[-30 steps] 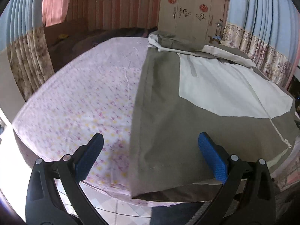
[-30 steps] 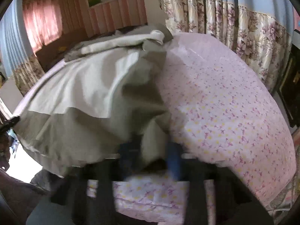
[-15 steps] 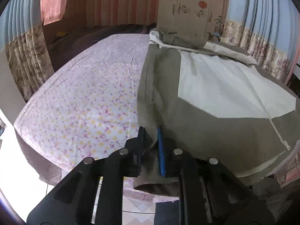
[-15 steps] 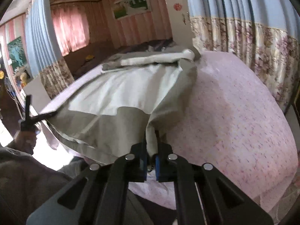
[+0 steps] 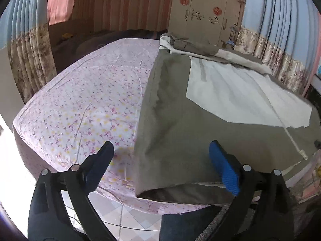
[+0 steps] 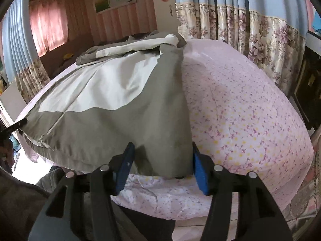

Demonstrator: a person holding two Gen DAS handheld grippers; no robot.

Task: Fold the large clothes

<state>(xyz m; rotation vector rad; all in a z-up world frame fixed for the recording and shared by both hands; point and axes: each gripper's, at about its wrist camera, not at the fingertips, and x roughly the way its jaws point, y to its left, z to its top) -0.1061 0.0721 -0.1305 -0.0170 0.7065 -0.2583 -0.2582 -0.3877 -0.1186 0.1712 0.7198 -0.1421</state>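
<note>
1. Both my jaws stand wide apart, holding nothing: left gripper (image 5: 161,161), right gripper (image 6: 162,165).
2. One grey-and-white garment (image 5: 200,120) lies flat just ahead.
3. One floral bedsheet (image 5: 84,110) lies beneath it.
4. One wardrobe (image 5: 202,14) stands beyond.

Two hand-held black grippers with blue finger pads, seen from their own cameras.

The left gripper (image 5: 161,157) had two matte black plastic arms that widened toward the camera, each ending in a finger faced with a ribbed blue pad (image 5: 224,169). Round silver screws (image 5: 246,167) sat at the joints, two on each arm. The right gripper (image 6: 161,164) was of the same build: black angular arms, four silver screw heads (image 6: 218,168) in a row, and bright blue pads (image 6: 198,170) on the inner faces of both fingers. At the lower left of the right view, part of the person's dark grey clothing (image 6: 18,204) showed, soft and fleecy in texture.
</note>
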